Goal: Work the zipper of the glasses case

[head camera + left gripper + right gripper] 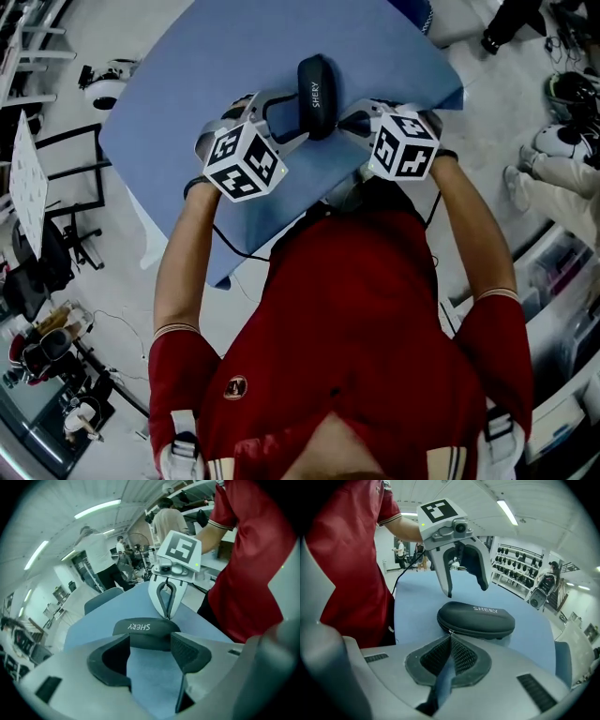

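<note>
The zipper pull [451, 631] sat at the right gripper's [450, 637] closed tips, too small to tell whether pinched. The table [169, 122] was cut off at 12 o'clock and hidden behind the torso [356, 309] at 6.

The glasses case [317, 94] is a black oval shell with white SHERY lettering on its lid. It lies flat, lid up, seam apparently zipped shut, close to the near edge of the blue table [187, 112]. Its small silver zipper pull [450, 631] sits at one end.

bright ceiling-strip lighting, fisheye edges, dark vignetting
</note>
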A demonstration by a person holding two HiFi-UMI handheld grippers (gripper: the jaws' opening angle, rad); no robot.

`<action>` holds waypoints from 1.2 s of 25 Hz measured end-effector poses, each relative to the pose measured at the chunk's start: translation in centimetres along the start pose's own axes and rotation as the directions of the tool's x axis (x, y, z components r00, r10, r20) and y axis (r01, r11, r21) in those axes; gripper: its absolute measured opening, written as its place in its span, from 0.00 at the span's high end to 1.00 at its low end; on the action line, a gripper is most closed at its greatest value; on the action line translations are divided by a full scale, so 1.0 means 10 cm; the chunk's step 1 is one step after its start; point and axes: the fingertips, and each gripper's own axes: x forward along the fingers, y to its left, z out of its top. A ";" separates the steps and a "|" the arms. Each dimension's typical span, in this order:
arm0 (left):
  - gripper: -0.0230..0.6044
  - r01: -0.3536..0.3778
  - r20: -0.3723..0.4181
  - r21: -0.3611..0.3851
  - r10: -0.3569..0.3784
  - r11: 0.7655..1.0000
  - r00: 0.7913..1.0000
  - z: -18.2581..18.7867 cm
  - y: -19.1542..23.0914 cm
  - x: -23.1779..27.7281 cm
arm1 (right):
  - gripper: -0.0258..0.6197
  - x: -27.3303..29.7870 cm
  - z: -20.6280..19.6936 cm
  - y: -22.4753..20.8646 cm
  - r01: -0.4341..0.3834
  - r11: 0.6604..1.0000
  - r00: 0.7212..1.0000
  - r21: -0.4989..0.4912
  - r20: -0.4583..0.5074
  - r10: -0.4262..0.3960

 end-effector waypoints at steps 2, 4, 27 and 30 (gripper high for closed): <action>0.56 0.018 -0.028 0.098 -0.016 0.995 0.999 0.05 0.03 0.02 | 0.96 -0.06 -0.06 -0.01 -0.027 0.999 1.000 -0.027 -0.010 0.027; 0.56 0.047 -0.067 0.189 -0.035 0.981 0.997 0.07 0.05 0.06 | 0.96 -0.11 -0.12 -0.03 -0.051 0.997 0.999 -0.053 -0.021 0.050; 0.56 0.473 -0.339 0.569 -0.331 0.673 0.880 0.31 0.23 0.53 | 0.96 -0.33 -0.51 -0.26 -0.302 0.933 0.953 -0.198 -0.050 0.298; 0.56 0.482 -0.348 0.573 -0.336 0.663 0.875 0.30 0.25 0.60 | 0.96 -0.34 -0.52 -0.28 -0.297 0.935 0.955 -0.195 -0.037 0.296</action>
